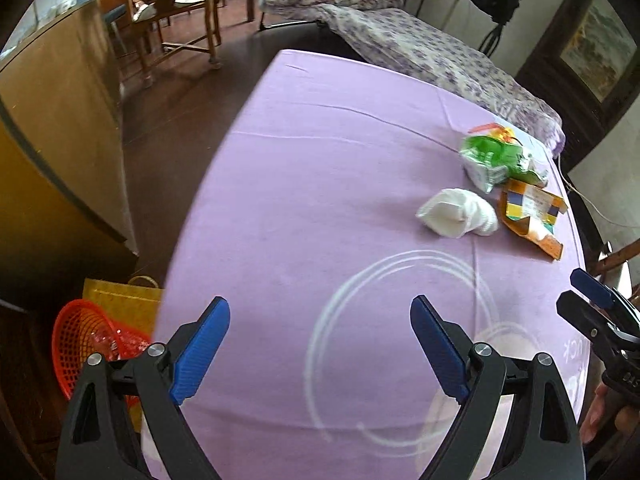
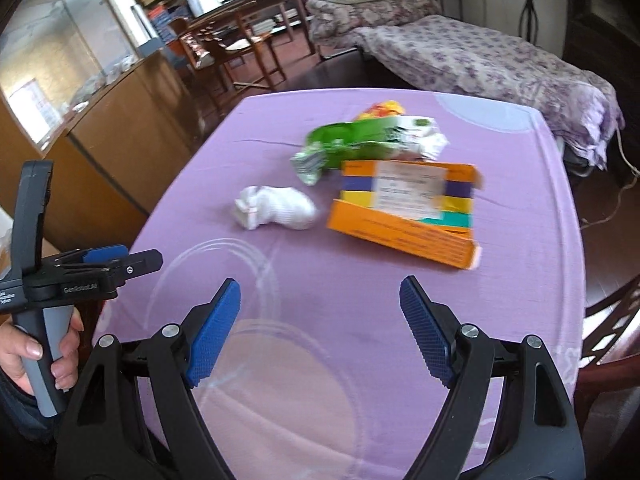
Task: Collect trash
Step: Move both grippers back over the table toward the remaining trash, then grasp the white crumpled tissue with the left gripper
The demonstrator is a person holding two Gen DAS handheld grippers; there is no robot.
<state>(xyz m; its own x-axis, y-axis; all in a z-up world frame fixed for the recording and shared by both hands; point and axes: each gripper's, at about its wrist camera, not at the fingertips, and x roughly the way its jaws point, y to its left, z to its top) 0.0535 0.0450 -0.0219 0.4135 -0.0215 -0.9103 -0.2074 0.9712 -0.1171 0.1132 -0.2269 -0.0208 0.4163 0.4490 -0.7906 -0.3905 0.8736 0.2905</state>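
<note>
We've got both claws, left and right, wide open and empty over the purple desk; the white wad, green wrapper and orange box sit at its far right.

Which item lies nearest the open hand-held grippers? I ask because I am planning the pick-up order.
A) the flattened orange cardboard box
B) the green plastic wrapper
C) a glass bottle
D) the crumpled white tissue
D: the crumpled white tissue lies closest to the right hand-held gripper on the purple tablecloth, with the green plastic wrapper farthest back.
</note>
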